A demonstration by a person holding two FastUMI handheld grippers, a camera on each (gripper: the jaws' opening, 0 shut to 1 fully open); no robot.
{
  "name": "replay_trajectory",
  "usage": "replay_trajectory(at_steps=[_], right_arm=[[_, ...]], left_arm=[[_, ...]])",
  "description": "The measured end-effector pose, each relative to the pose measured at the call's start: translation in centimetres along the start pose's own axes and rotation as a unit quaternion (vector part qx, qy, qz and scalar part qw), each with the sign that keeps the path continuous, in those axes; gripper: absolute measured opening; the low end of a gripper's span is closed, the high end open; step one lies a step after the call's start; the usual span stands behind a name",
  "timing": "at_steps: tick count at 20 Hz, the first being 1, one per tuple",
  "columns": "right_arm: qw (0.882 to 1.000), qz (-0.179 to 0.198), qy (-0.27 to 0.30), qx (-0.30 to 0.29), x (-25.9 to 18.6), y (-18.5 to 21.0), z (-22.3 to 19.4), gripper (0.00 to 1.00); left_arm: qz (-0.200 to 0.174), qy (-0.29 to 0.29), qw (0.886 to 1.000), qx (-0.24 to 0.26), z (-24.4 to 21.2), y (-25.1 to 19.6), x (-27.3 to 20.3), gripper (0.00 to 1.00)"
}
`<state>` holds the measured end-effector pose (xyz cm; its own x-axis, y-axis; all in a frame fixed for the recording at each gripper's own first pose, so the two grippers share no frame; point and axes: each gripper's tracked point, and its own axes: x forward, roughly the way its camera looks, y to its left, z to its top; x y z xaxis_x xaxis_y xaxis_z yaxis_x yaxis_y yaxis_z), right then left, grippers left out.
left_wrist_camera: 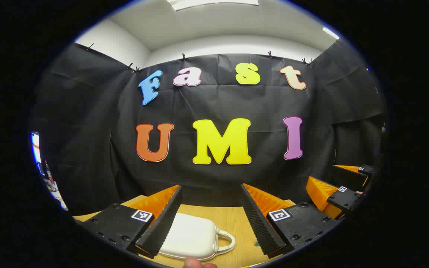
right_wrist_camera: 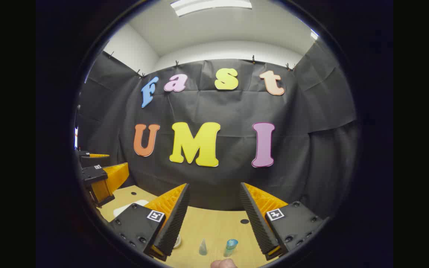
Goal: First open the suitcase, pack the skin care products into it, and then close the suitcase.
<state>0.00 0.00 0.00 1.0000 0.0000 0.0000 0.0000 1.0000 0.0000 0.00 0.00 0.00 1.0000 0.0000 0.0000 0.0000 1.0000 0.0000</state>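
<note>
in the left gripper view the left gripper (left_wrist_camera: pixel 210 219) hangs over the tabletop (left_wrist_camera: pixel 233 219) with its fingers wide apart and nothing between them. under it, toward its left finger, lies the white suitcase (left_wrist_camera: pixel 192 236), closed and flat on the wood, its handle (left_wrist_camera: pixel 226 241) turned to the right. the right gripper (left_wrist_camera: pixel 343 195) shows at the right edge of that view, well apart.

in the right gripper view the right gripper (right_wrist_camera: pixel 214 219) is also spread wide and empty above the tabletop's near edge. below its gap stand two skin care products: a small pale cone-shaped bottle (right_wrist_camera: pixel 203 247) and, just beside it, a tilted teal-capped bottle (right_wrist_camera: pixel 230 246). the suitcase's corner shows farther left.
</note>
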Motion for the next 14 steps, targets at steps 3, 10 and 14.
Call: replay_trajectory(at_steps=[3, 10, 14], right_arm=[[1.0, -0.004, 0.001, 0.001, 0.0, -0.3, -0.1, 0.8], [1.0, -0.013, 0.005, 0.001, -0.1, -1.0, -0.5, 0.8], [1.0, -0.016, 0.007, 0.002, -0.2, -1.7, -0.8, 0.8]], left_arm=[[-0.004, 0.0, 1.0, 0.0, -0.1, -0.1, 0.2, 0.97], [-0.009, 0.002, 1.0, -0.001, -0.5, -0.6, 0.4, 0.97], [-0.011, 0.004, 1.0, 0.0, -0.5, -1.1, 0.5, 0.97]])
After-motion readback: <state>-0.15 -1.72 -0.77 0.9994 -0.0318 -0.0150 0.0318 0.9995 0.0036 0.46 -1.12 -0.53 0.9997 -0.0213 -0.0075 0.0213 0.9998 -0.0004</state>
